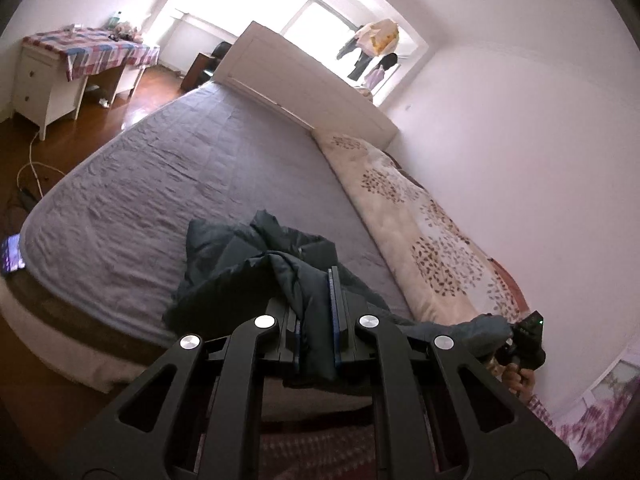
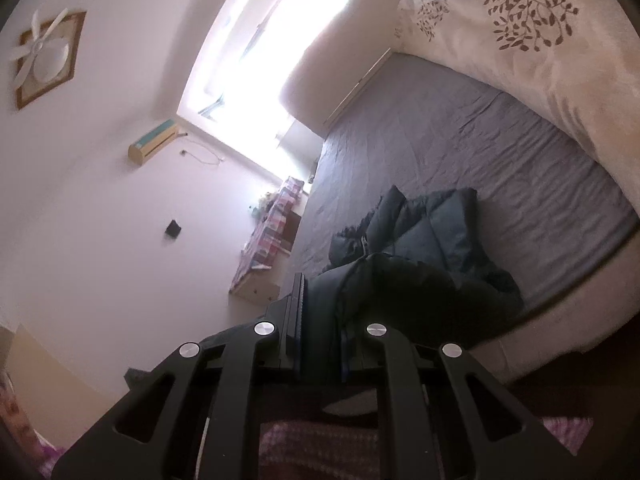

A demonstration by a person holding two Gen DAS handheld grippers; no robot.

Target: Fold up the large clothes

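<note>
Both grippers, left gripper (image 1: 316, 320) and right gripper (image 2: 320, 328), are clenched on the dark jacket (image 1: 256, 264), bunched near the bed (image 1: 160, 184) edge (mostly crumpled). Slippery padding could slide free, or uneven pulling could twist it.

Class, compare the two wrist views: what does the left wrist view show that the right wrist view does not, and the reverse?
Only the left wrist view shows the white drawer unit, the hanging clothes at the window and the right gripper. Only the right wrist view shows the ceiling fan and air conditioner. Both show the dark padded jacket clamped in a gripper, the grey bed and the leaf-print duvet.
</note>
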